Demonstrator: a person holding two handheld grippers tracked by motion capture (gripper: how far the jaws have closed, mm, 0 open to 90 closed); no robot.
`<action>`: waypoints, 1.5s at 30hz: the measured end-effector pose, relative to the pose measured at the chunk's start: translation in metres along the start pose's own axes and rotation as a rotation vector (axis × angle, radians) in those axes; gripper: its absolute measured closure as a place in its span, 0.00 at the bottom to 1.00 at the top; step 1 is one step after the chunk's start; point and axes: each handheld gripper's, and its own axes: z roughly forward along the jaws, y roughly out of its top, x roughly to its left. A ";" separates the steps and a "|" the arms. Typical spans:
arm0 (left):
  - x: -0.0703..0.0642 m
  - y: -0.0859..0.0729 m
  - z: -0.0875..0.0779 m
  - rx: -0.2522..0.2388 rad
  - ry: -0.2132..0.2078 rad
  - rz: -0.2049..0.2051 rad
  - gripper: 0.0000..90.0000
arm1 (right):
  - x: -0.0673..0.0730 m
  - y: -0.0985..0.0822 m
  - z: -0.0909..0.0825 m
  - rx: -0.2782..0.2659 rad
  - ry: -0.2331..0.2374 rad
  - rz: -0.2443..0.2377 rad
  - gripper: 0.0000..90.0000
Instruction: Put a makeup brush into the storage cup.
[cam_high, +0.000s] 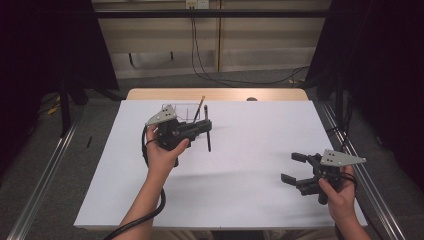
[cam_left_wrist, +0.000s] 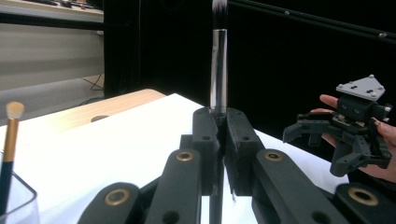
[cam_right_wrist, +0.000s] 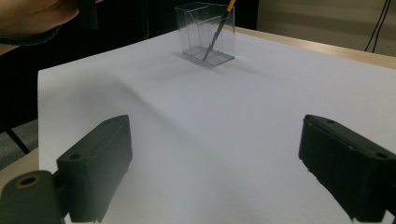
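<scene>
Left gripper (cam_high: 206, 128) pinching a black makeup brush (cam_left_wrist: 218, 70) at mid-handle, held upright above the white table (cam_high: 240, 170), just beside the clear acrylic holder (cam_right_wrist: 205, 32) where a gold-handled brush (cam_right_wrist: 218, 29) already leans. Right gripper (cam_high: 295, 167) spread wide and empty, resting well apart near the table's right edge. Probably light, stiff, slim and glossy, so prone to slipping or pivoting; best gripped mid-handle, away from the soft bristles.

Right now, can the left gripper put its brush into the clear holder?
Probably yes. The left gripper, shut on the dark brush, is beside the clear holder, whose top is open; one gold-handled brush leans inside.
</scene>
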 end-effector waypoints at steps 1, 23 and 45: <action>0.001 0.001 0.000 0.003 0.004 0.002 0.93 | 0.000 0.000 0.000 0.001 -0.001 0.001 0.11; 0.020 0.021 0.001 0.006 0.068 0.018 0.93 | 0.000 0.000 -0.001 -0.001 0.000 -0.002 0.11; 0.037 0.033 0.003 0.017 0.134 0.038 0.93 | 0.001 0.000 0.000 0.003 0.009 -0.009 0.11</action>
